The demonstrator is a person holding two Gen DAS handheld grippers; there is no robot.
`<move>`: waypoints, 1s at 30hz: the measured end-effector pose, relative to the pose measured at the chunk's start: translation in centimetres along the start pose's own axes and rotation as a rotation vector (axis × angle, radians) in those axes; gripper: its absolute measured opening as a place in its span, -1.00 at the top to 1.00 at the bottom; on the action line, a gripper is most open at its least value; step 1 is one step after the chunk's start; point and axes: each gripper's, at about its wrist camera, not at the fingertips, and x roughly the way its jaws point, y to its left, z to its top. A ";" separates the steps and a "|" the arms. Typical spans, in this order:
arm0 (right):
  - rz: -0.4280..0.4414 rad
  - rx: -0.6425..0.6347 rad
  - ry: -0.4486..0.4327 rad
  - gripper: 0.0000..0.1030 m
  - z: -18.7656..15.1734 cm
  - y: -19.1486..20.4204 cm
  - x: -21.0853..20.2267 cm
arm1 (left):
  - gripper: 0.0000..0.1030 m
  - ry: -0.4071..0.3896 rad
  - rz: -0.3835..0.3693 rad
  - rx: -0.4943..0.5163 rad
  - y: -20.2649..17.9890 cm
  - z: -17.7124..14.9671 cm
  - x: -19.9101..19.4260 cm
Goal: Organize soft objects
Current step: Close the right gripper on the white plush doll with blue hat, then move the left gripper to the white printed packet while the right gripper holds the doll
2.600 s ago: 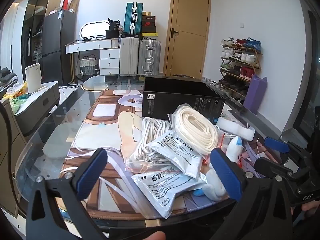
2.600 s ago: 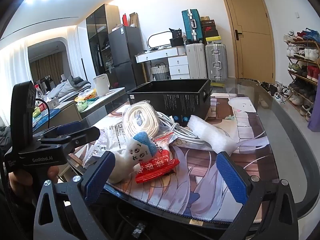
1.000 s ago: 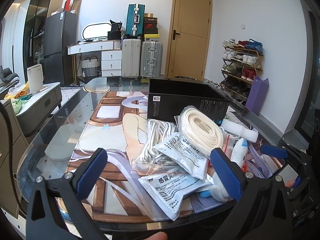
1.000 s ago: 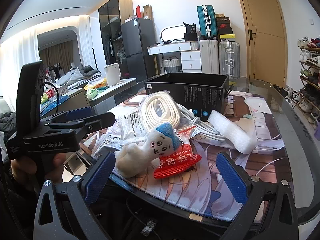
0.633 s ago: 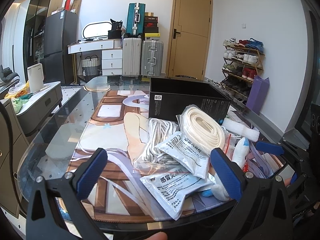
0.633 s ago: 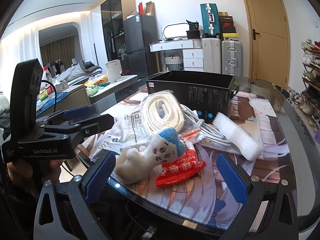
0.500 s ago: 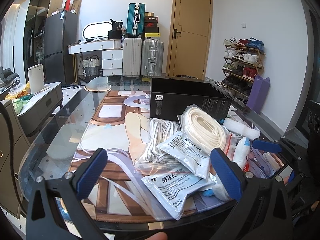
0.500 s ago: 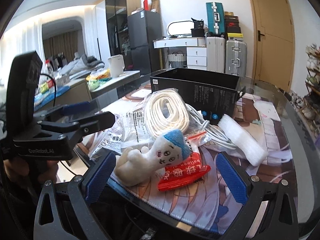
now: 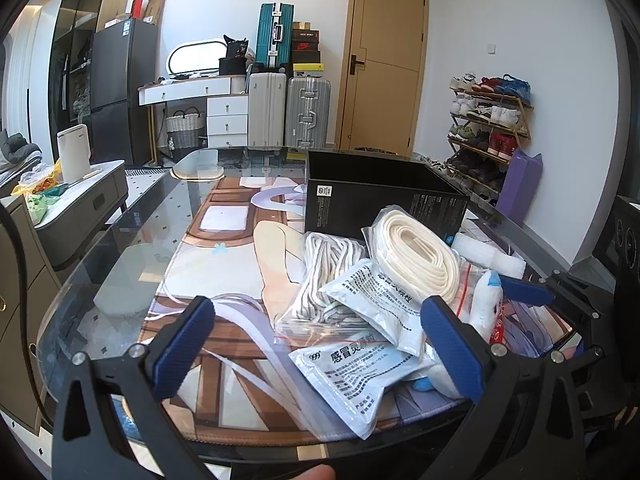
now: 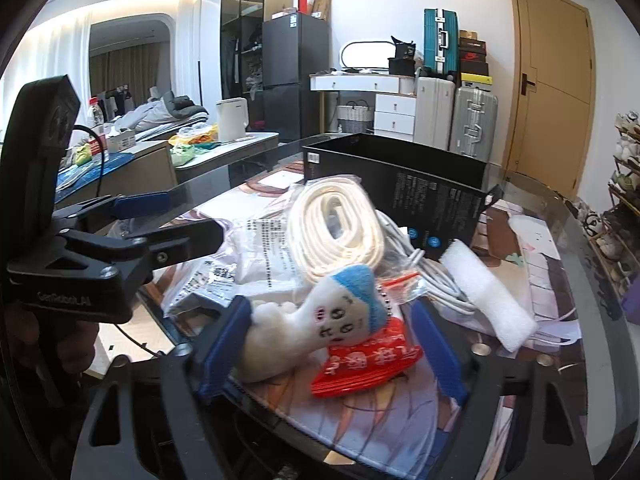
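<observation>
A white plush toy with a blue top [image 10: 316,320] lies on a red packet [image 10: 368,360] at the near edge of the printed mat. My right gripper [image 10: 330,348] straddles both, and its jaws are closing. The left pad sits against the toy's white end; the right pad stands at the packet's edge. My left gripper [image 9: 316,352] is open over the mat, just before two white pouches [image 9: 360,368], holding nothing. Behind lie a bagged cream rope coil [image 9: 416,260] and a bag of white cord [image 9: 328,276]. An open black box [image 9: 380,200] stands beyond them.
A white foam roll [image 10: 488,296] lies right of the pile. The glass table's rim [image 9: 120,248] curves along the left. A low cabinet [image 9: 80,200] with a white kettle stands left of the table; suitcases and a shoe rack line the far walls.
The right gripper's jaws have narrowed from wide open to close around the plush toy and red packet. The left gripper has stayed where it was.
</observation>
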 end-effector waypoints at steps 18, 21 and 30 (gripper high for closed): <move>0.024 0.055 -0.121 -0.19 0.4 -0.8 -2.5 | -1.00 0.004 -0.012 0.009 -0.2 0.0 0.0; -0.011 0.076 -0.134 -0.19 0.2 -1.7 -3.3 | -1.00 0.026 -0.036 0.043 -0.6 -0.2 0.1; -0.054 0.105 -0.148 -0.19 -0.3 -3.5 -4.6 | -1.00 0.143 -0.103 0.123 -2.2 -1.3 1.4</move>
